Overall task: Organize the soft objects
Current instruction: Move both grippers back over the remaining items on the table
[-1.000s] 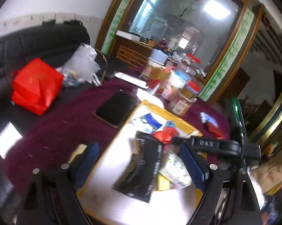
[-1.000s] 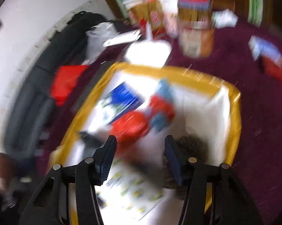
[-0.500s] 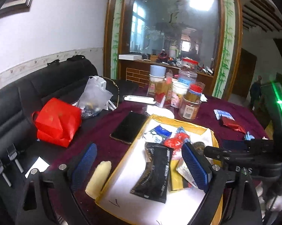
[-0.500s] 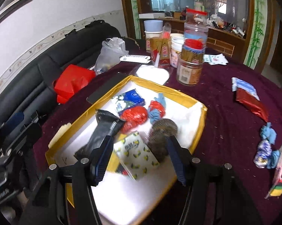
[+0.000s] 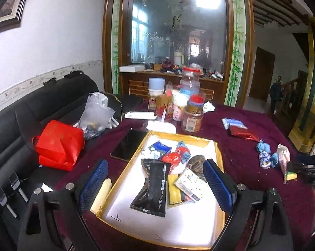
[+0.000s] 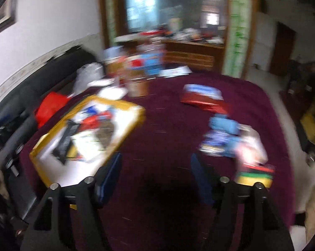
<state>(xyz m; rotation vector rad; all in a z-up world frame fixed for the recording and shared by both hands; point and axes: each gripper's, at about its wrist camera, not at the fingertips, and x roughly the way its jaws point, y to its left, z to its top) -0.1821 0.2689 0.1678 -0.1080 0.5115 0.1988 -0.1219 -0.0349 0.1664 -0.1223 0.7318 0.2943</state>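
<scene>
L gripper hangs low over the near end of the tray, jaws spread wide, nothing betw. them, touching nothing. A black pouch lies in the tray right betw. the blue pads. Also in the tray: a white spotted packet on a yellow one, a brown round thing, a red wrapper, a blue-white pack.

R gripper sits over bare maroon cloth on the worktop, jaws spread, empty. View is badly blurred. Tray is off to its left; just right of it a loose heap w/ blue candies and a pale packet w/ striped end. Farther back, a red pouch w/ a blue-white pack behind it.

Outside the tray, left: a pale roll against its edge, a phone, a red bag. Jars stand beyond the tray.
</scene>
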